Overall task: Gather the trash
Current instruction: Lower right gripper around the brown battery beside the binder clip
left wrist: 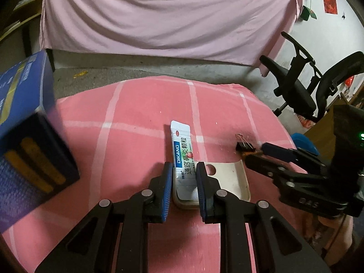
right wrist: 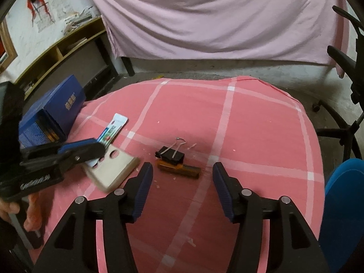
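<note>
A white and blue medicine sachet (left wrist: 182,145) lies on a cream phone case (left wrist: 229,177) on the pink checked cloth (left wrist: 136,113). My left gripper (left wrist: 182,170) has its blue pads on both sides of the sachet's near end, shut on it. The right wrist view shows the sachet (right wrist: 112,129), the case (right wrist: 113,168) and the left gripper (right wrist: 100,150) on them. My right gripper (right wrist: 182,170) is open and empty, just short of a black binder clip (right wrist: 170,153) and a small brown object (right wrist: 179,168). It also shows in the left wrist view (left wrist: 254,155).
A blue box (left wrist: 25,122) lies open at the left; it also shows in the right wrist view (right wrist: 52,113). A black office chair (left wrist: 302,84) stands at the right. A pink sheet (left wrist: 159,16) hangs behind. Shelves (right wrist: 68,45) are at the far left.
</note>
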A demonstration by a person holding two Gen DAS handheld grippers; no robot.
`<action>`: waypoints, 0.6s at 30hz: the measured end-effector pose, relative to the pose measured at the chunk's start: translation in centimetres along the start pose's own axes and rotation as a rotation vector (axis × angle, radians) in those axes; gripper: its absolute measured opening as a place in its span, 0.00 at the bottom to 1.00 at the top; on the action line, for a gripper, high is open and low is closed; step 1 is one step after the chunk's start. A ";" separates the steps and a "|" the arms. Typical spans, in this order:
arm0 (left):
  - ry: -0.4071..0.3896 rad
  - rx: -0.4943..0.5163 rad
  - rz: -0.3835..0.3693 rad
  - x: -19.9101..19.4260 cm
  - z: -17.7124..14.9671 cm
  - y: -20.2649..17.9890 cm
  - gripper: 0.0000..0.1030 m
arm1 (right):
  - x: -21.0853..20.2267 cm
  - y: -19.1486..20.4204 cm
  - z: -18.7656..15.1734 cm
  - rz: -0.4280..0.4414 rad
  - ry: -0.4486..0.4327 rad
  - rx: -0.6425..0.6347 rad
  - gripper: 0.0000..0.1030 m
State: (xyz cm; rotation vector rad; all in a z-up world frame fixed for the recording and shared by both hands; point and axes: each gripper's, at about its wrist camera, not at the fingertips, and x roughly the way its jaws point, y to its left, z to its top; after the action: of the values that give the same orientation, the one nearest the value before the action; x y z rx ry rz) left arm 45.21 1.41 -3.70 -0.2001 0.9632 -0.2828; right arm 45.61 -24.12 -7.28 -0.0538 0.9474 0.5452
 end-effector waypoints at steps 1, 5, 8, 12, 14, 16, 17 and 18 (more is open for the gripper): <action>0.001 -0.004 -0.006 -0.1 0.0 -0.1 0.17 | 0.2 0.2 0.1 -0.004 0.005 -0.006 0.52; -0.001 -0.003 -0.007 -0.6 -0.3 -0.5 0.17 | 0.9 1.2 0.2 -0.041 0.026 -0.043 0.53; -0.006 0.003 -0.001 -0.9 -0.5 -0.9 0.16 | 1.0 1.5 0.1 -0.064 0.029 -0.060 0.45; -0.011 0.002 0.002 -1.4 -0.8 -1.2 0.16 | 0.6 0.8 0.0 -0.046 0.018 -0.031 0.30; -0.011 0.004 0.002 -1.4 -0.6 -1.2 0.16 | 0.3 0.4 -0.1 -0.028 0.013 -0.017 0.23; -0.010 -0.003 0.007 -1.6 -0.7 -1.3 0.16 | 0.1 0.2 -0.3 -0.016 0.015 -0.012 0.23; -0.005 -0.009 0.010 -1.7 -0.7 -1.2 0.16 | 0.0 0.3 -0.4 -0.012 0.013 -0.011 0.23; 0.000 -0.015 0.017 -1.7 -0.7 -1.1 0.16 | 0.0 0.3 -0.4 -0.007 0.012 -0.011 0.23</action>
State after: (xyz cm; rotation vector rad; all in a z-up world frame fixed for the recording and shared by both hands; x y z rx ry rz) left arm 43.52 0.87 -2.45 -0.2057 0.9668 -0.2605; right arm 45.13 -23.97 -7.46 -0.0706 0.9553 0.5438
